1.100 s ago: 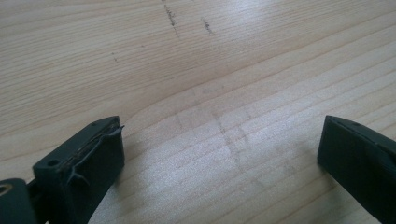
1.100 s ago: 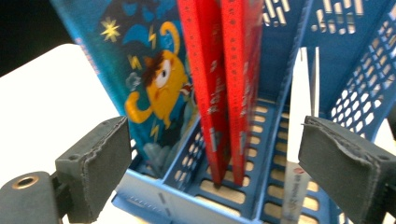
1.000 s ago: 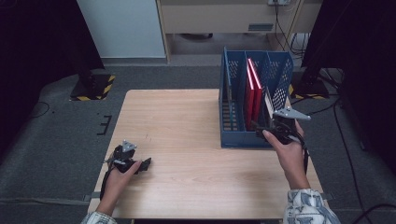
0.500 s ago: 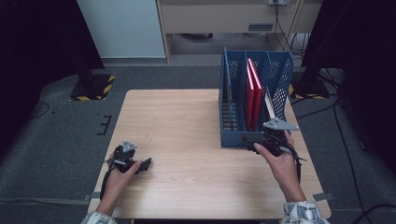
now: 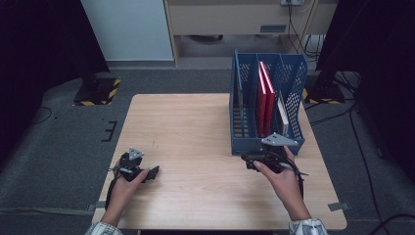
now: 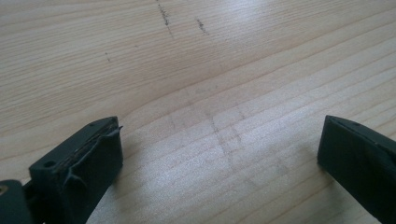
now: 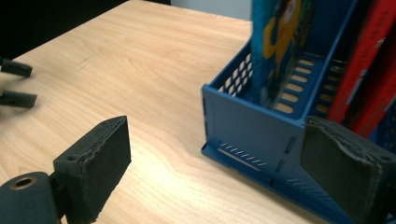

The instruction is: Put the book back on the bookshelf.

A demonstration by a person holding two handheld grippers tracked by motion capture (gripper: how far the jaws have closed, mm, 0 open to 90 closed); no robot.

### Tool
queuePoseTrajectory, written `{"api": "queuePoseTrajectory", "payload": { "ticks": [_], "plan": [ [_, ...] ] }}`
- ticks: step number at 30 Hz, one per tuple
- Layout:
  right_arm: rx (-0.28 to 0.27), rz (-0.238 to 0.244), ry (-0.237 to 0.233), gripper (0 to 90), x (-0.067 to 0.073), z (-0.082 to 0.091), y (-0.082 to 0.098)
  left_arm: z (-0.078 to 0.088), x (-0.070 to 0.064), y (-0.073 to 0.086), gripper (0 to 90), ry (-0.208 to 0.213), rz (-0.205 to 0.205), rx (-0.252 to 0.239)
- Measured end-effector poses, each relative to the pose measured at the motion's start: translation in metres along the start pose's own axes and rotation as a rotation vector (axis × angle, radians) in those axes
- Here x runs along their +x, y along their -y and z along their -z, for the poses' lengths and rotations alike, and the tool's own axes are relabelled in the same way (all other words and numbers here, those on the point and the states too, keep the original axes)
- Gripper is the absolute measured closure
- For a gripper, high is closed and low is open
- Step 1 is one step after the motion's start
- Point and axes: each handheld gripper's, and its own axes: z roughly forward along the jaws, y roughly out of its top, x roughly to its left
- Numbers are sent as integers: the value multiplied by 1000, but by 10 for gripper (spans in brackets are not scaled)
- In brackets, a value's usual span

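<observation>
The blue perforated plastic file rack [image 5: 268, 105] stands on the far right part of the light wooden table [image 5: 195, 132], with its long axis running from near to far. The right tool [image 5: 250, 162] lies just in front of the near end wall of the rack, slightly to the left of its middle, and it is much nearer to the rack than the left tool [image 5: 152, 172], which rests at the near left edge of the table, well apart from it. Both tools have their jaws wide apart and hold nothing; in the left gripper view there is bare wood between the jaws.

The rack has several narrow compartments. The two flat red books [image 5: 265, 98] stand upright in a middle compartment, leaning a little. To the right of them is a thin white-edged book [image 5: 281, 116]. In the right gripper view, a book with a blue and yellow picture cover [image 7: 280, 42] stands in the compartment to the left of the red ones.

I judge that any reach into the rack must go forward and up over the near wall.
</observation>
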Motion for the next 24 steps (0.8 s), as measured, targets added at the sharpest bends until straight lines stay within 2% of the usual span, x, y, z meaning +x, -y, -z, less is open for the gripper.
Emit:
{"api": "queuePoseTrajectory", "payload": {
  "ticks": [8,24],
  "plan": [
    [25,19,-29,94,12,-5,8,0,0,0,0,1,-1,0],
    [98,66,-89,94,40,-28,27,0,-1,0,0,3,-3,0]
  ]
}}
